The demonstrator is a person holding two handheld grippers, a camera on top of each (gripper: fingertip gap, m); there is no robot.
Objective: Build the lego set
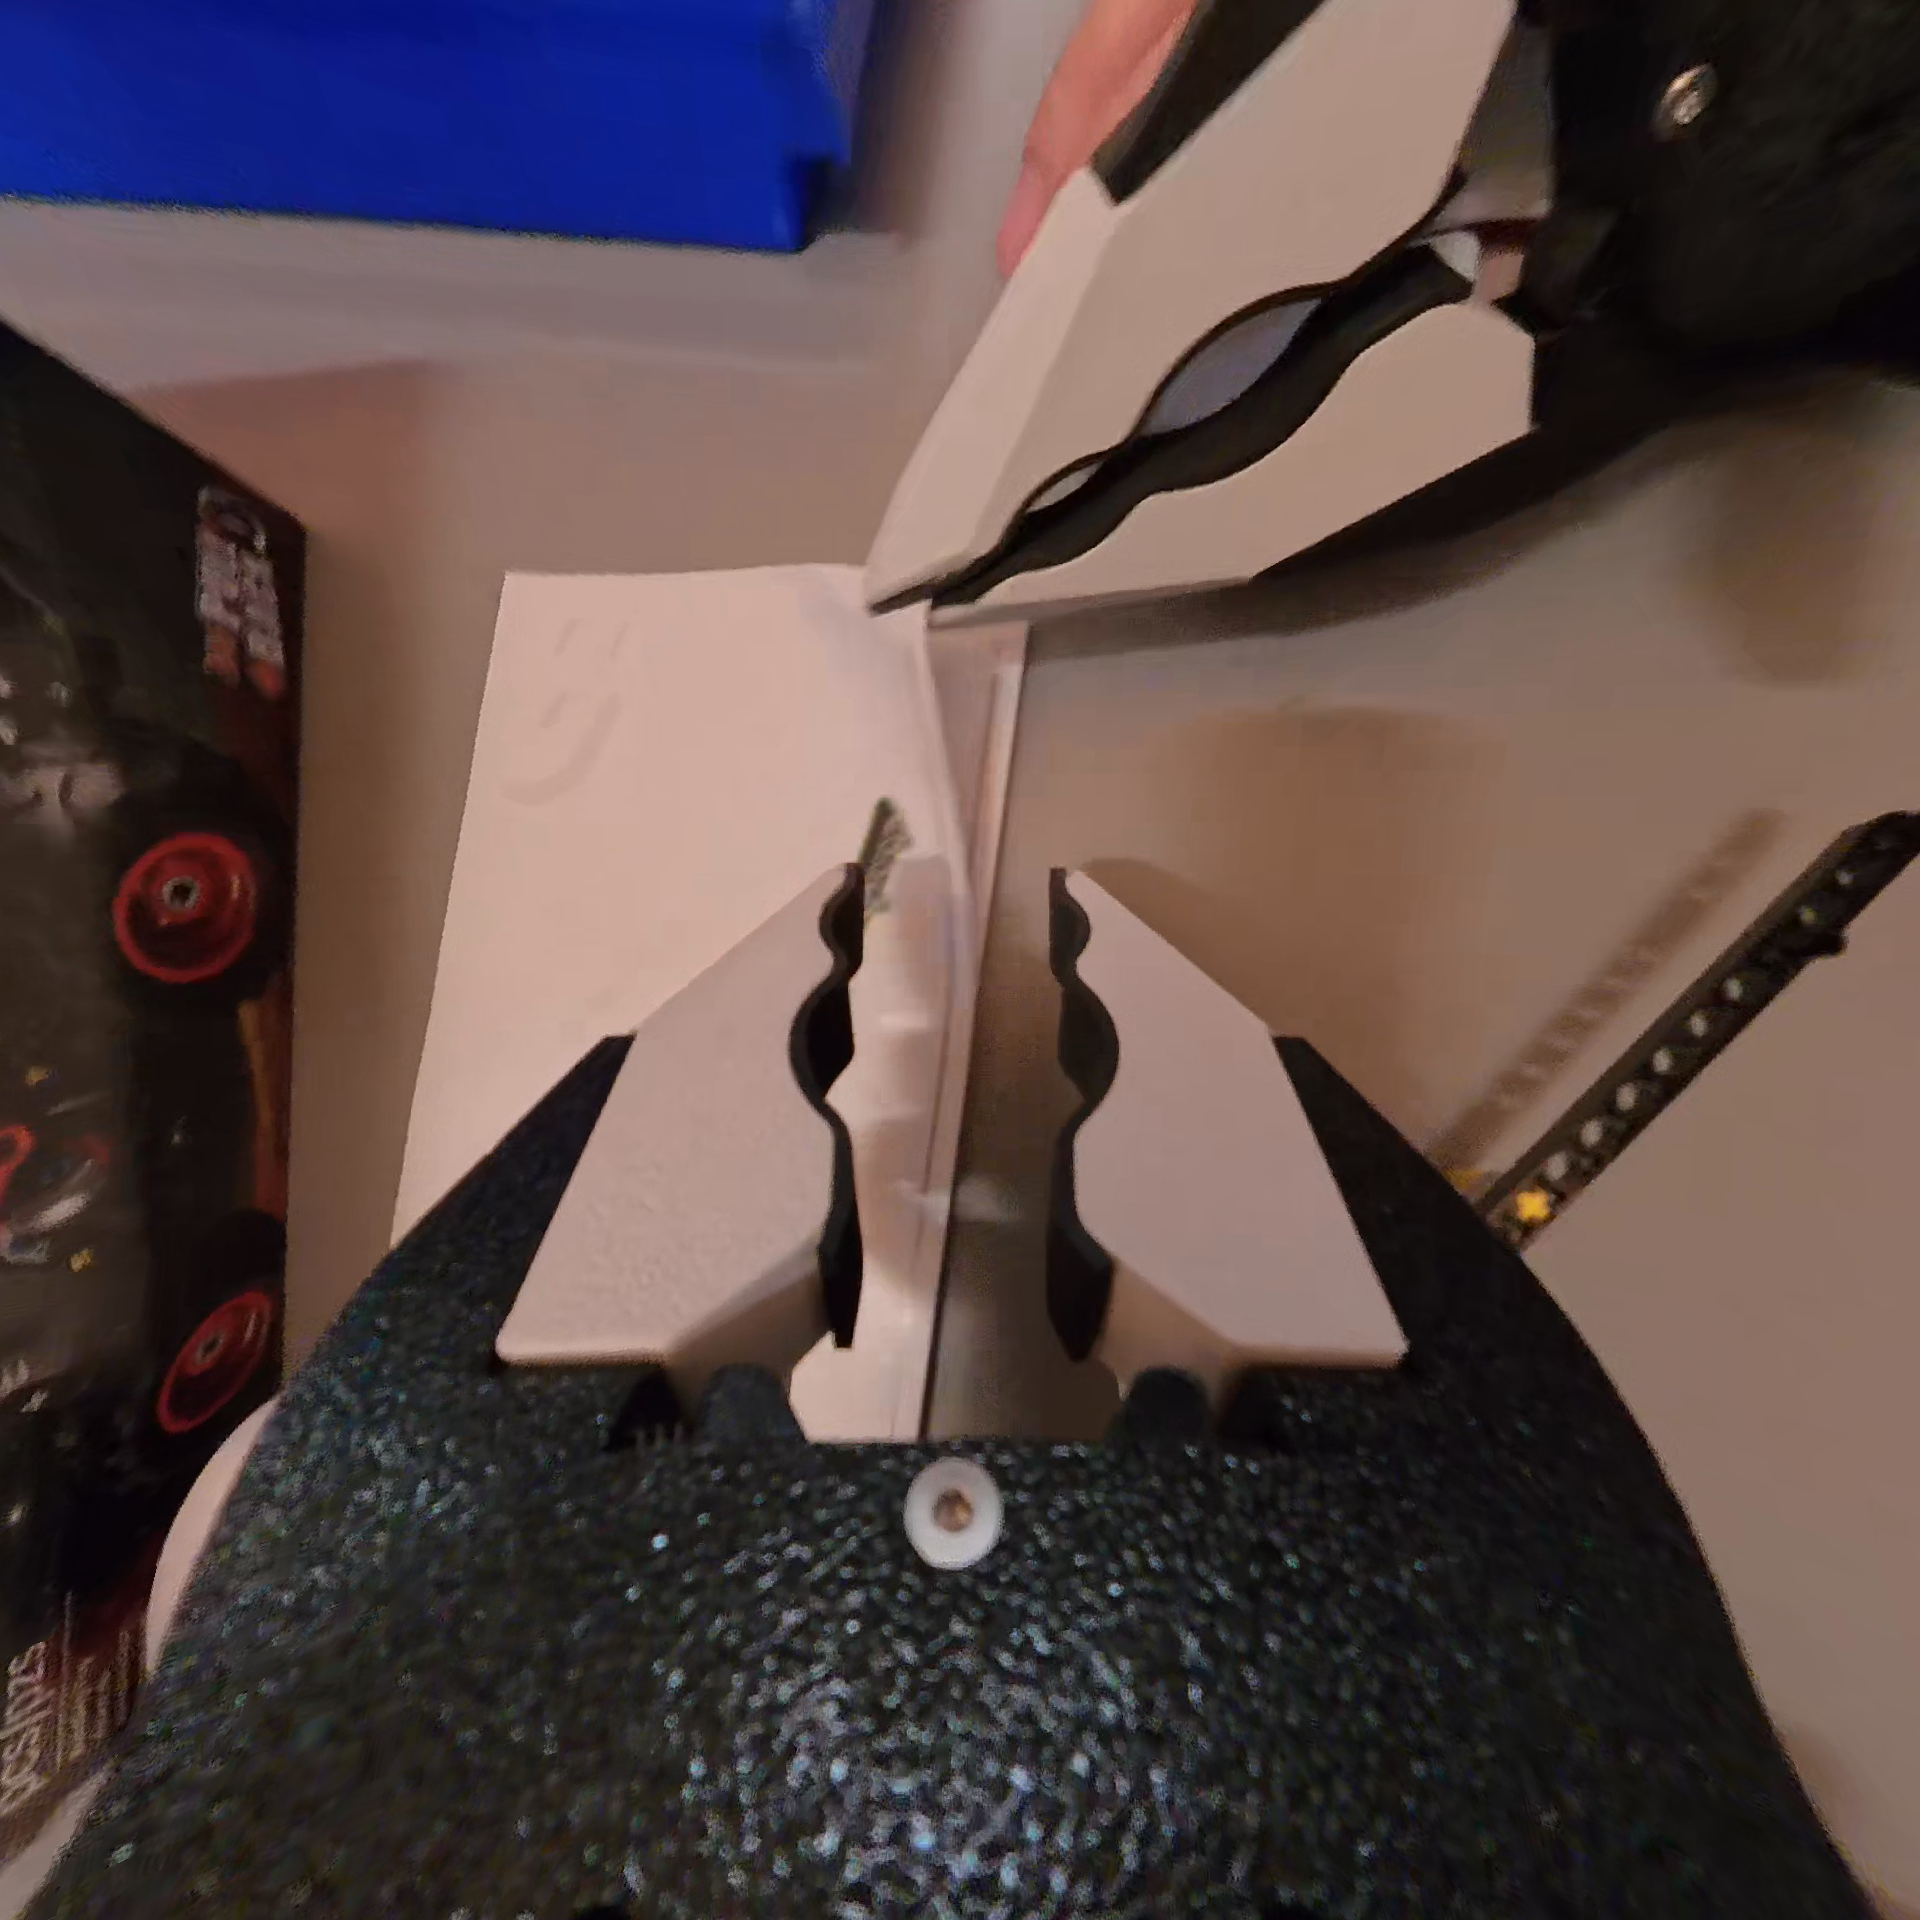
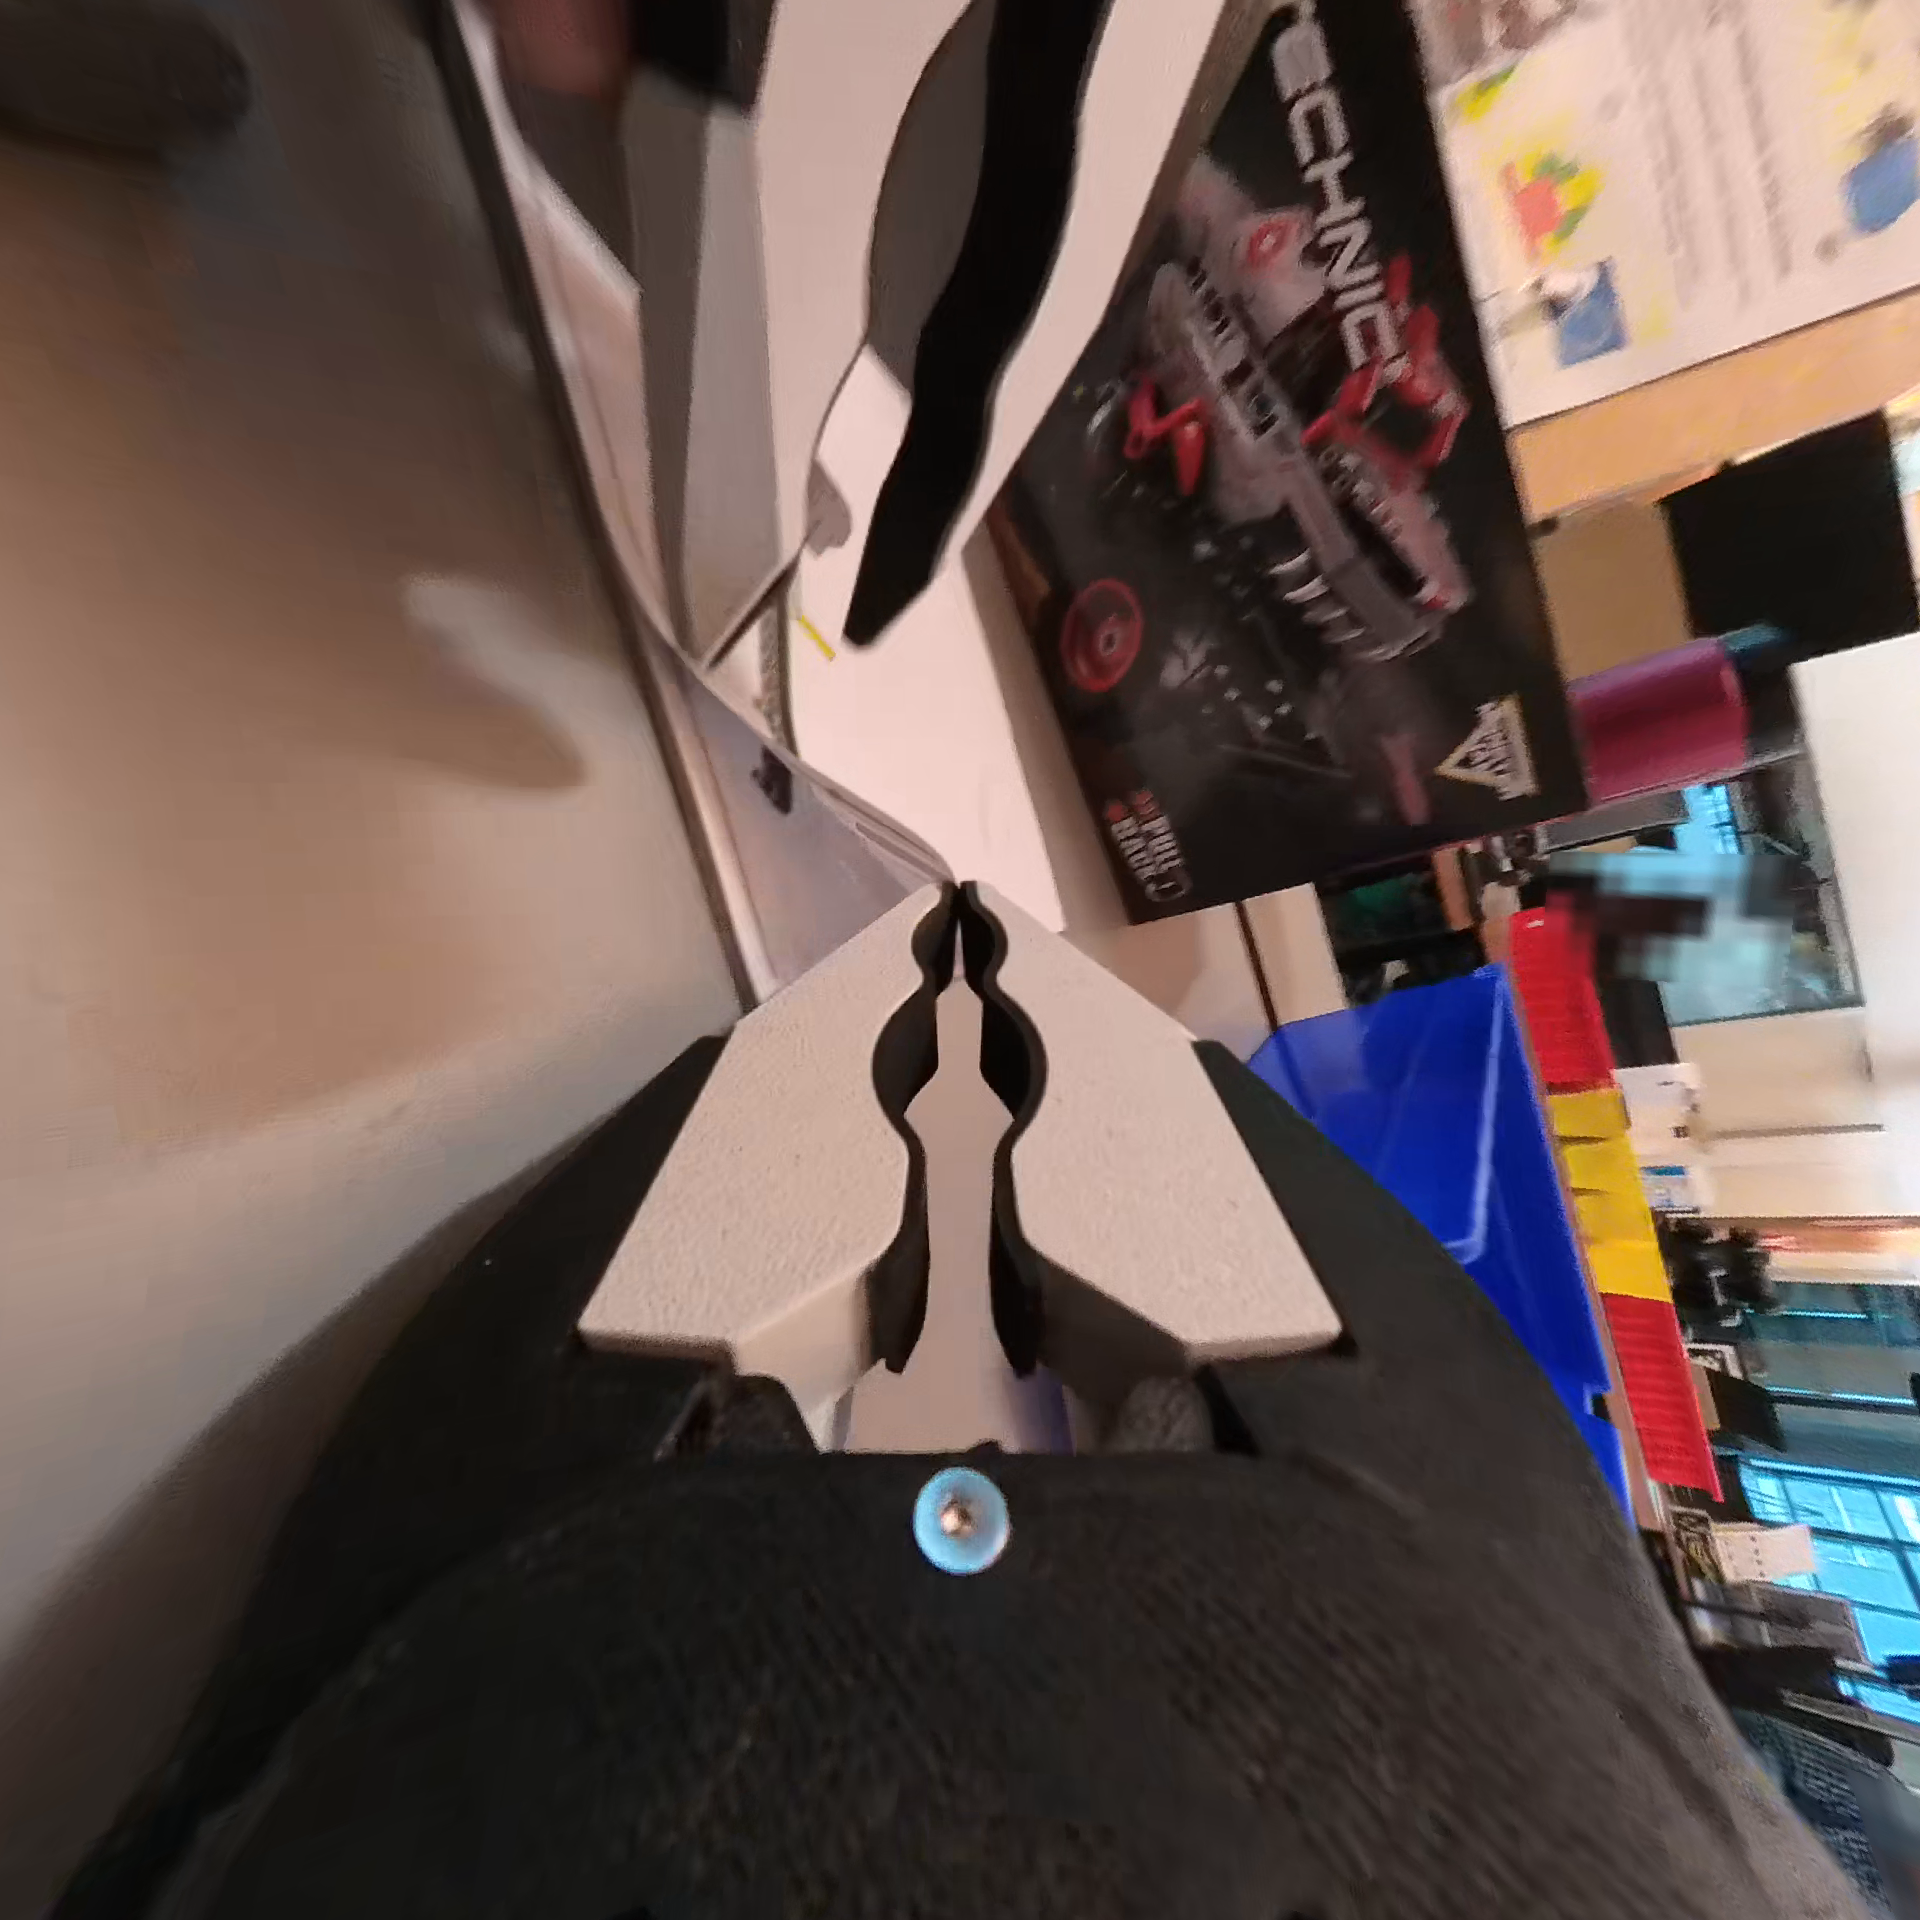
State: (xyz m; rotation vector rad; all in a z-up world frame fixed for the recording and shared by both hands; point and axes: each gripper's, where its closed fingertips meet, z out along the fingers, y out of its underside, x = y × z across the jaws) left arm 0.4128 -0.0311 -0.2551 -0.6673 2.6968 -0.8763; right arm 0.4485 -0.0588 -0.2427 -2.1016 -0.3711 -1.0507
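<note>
Black textured housing fills the bottom of the left wrist view, where the left gripper stands with its white fingers spread apart and nothing between them, poised over the right edge of a white instruction booklet lying on the pale table. At upper right of that frame the right gripper reaches in with its tips together, pinching the booklet's top right corner, a page curling up beneath it. In the right wrist view the same gripper has its tips closed on the page edge. A dark lego box printed with a red-wheeled vehicle lies at the left edge of the left wrist view, a blue bin at upper left, and a long black holed lego beam runs diagonally at right, well apart from both grippers
</note>
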